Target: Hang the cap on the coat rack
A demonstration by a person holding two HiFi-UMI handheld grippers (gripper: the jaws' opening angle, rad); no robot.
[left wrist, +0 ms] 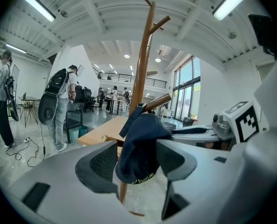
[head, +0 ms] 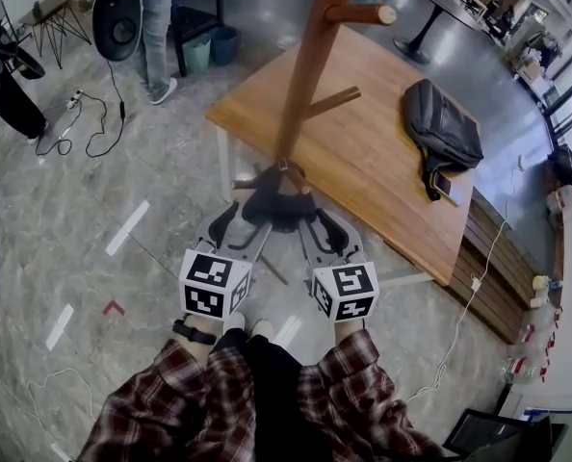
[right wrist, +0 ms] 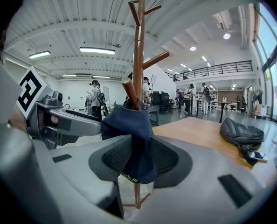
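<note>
Desk's near edge: my left claw and right claw pinched the cap, seating it on the coat rack.

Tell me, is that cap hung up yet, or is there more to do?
Nearly. The navy cap already drapes over a lower peg of the wooden coat rack. In hand: the left hand-held gripper and right hand-held gripper both pinch it. Left: open both and pull away.
</note>
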